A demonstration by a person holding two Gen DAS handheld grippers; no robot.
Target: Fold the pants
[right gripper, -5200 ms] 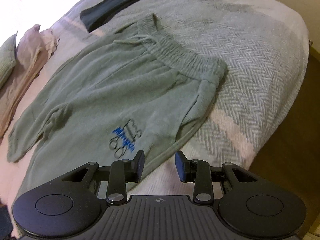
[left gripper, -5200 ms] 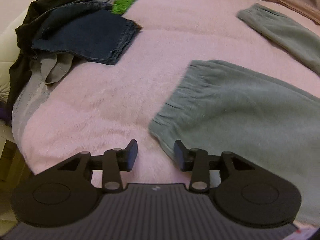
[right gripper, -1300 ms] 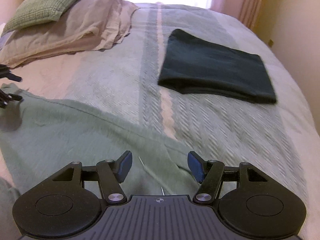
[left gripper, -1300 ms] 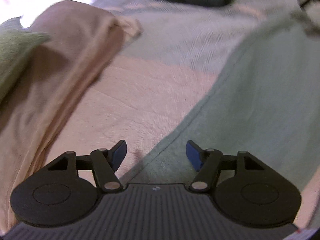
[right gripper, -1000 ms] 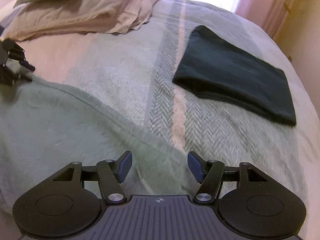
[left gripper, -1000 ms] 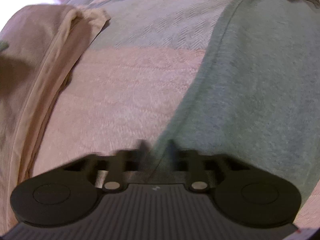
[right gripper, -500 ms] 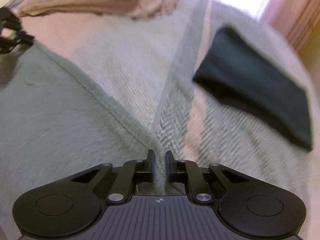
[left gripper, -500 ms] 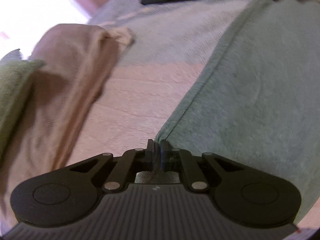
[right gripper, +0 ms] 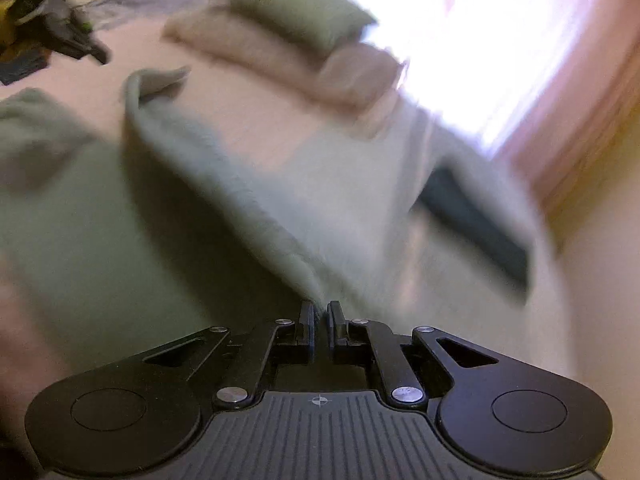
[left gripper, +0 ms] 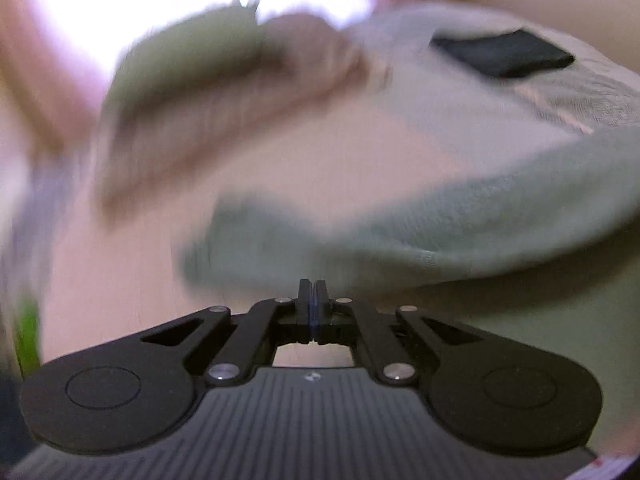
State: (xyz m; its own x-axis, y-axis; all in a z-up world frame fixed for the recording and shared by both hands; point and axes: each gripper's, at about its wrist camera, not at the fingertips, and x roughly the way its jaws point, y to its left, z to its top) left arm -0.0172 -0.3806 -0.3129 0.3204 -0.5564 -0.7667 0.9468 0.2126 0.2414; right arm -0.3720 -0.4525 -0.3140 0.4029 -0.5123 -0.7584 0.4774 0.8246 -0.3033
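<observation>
Bright window light fills the far end of the room behind a bed [right gripper: 248, 128], whose pink cover and pale herringbone blanket [left gripper: 472, 120] carry everything in view; both views are heavily motion-blurred. Grey-green pants [right gripper: 100, 216] are the largest item: they spread across the near half of the bed, and in the right wrist view one edge rises in a taut ridge from the mass of fabric up to the right gripper, while a loose end [right gripper: 158, 78] of the fabric lies folded over toward the pillows. In the left wrist view the pants [left gripper: 460, 224] form a thick raised fold running from the right side of the picture to just ahead of the left gripper. At the head of the bed a green cushion [right gripper: 296, 12] rests on beige pillows [right gripper: 352, 72]. A dark folded garment [left gripper: 504, 54] lies flat on the blanket near the far right edge of the bed, well apart from the pants. Right gripper [right gripper: 320, 312] has its jaws nearly together, pinched on the pants edge that shows in the narrow slit between them. Left gripper [left gripper: 313, 290] has its jaws fully together at the hem of the fold; blur hides whether fabric is caught between them.
</observation>
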